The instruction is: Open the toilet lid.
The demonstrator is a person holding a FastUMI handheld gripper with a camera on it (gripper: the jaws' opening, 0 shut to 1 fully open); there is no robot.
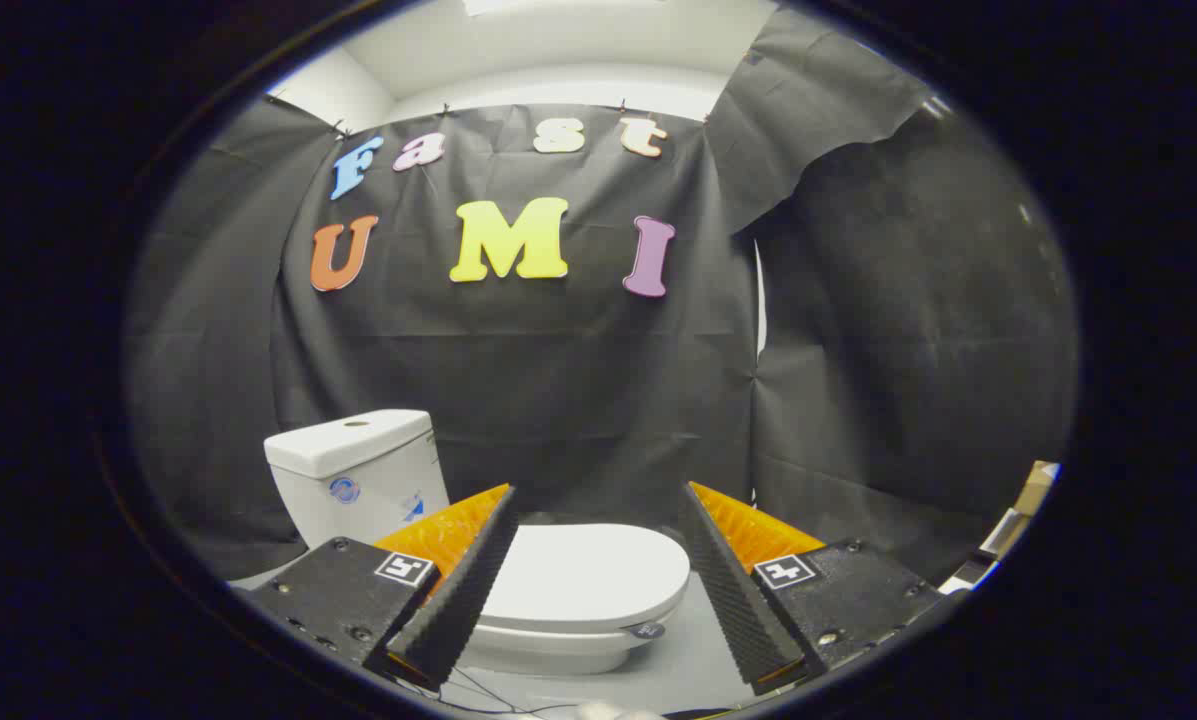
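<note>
1. The gripper [598, 510] is nearest, its two fingers [463, 590] spread wide apart with nothing held between them. Neither finger touches anything.
2. Each finger carries a ribbed pad on its inner face, and a small square marker [404, 568] sits on the block behind each one.
3. A few thin cables [478, 690] lie on the floor [688, 660] just below and between the bases of the fingers.
4. The floor is a pale grey and runs forward under the gap between the fingers.
5. Just ahead of the gripper, low down and seen through the gap, is the toilet lid [598, 575]. It is white, lies flat and shut over the bowl, and its left part passes behind the left finger.
6. The lid's front edge curves round toward the right finger but stops short of it. A small dark tag [647, 630] shows at the rim under that edge.
7. The bowl [548, 655] shows as a white band beneath the lid.
8. Beyond the left finger stands the white cistern [353, 475], upright, with a button on its top and small stickers on its front.
9. Farthest off, the black cloth wall [578, 390] hangs behind the toilet.
10. Off past the right finger, some boxes [1023, 510] show at the far side, too small to tell more.
</note>
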